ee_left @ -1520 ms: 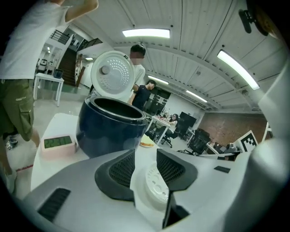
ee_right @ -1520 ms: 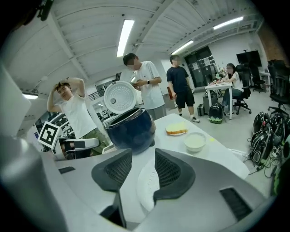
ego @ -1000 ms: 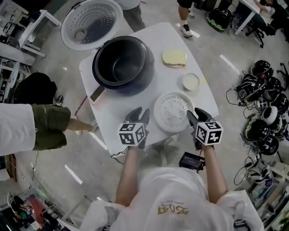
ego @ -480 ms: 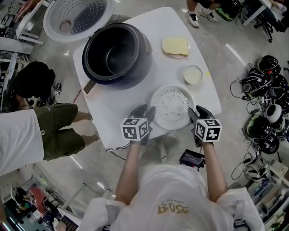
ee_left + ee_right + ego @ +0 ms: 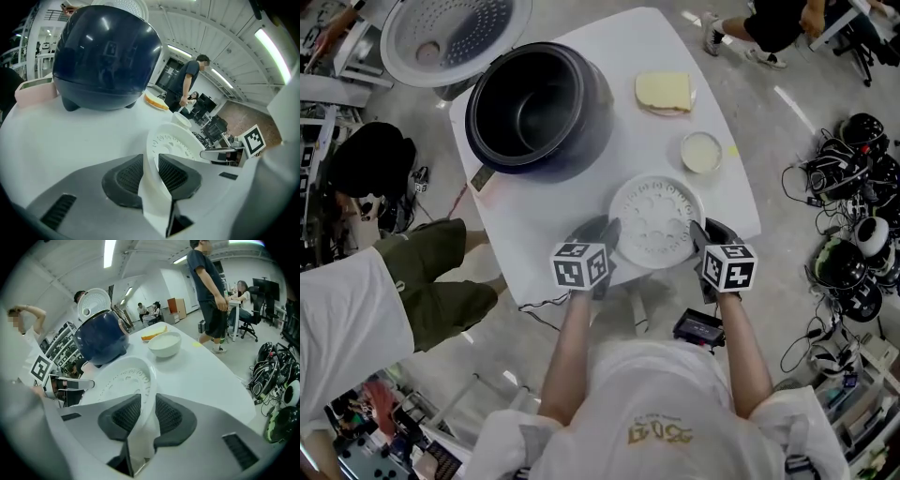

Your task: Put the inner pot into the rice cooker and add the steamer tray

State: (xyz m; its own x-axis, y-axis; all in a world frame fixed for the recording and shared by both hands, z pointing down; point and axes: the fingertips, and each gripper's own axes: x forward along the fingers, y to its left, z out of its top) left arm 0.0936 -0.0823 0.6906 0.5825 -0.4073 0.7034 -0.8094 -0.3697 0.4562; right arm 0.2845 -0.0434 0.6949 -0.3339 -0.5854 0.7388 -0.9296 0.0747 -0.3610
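**Down on the rim, both sides at once**

Since a second ago, both of my hands have sunk toward the surface (image 5: 619, 52), and the jaws on each have just been closing. The left hand-held gripper (image 5: 602, 246) now has the near-left rim of the steamer tray (image 5: 656, 220) between its pads. The right hand-held gripper (image 5: 705, 246) has the near-right rim the same way. In each gripper view the thin white edge runs straight up between the ribbed pads, and I read both as clamped on it.

The tray lies flat on the surface at the edge nearest me, not yet lifted. I take it from opposite sides because it is wide and shallow. One pinch alone would probably let it tip, whereas two should carry it level.

The rice cooker (image 5: 586, 155) stands farther back and to the left, well apart from the tray. Its lid (image 5: 455, 33) is thrown open behind it, so the mouth is clear from above. The dark bowl showing inside looks to me like the inner pot (image 5: 534, 108) already seated. If so, only the tray step remains.

A small bowl (image 5: 701, 152) sits just beyond the tray. My judgement is that the lift should go up first and then left, to stay clear of it.
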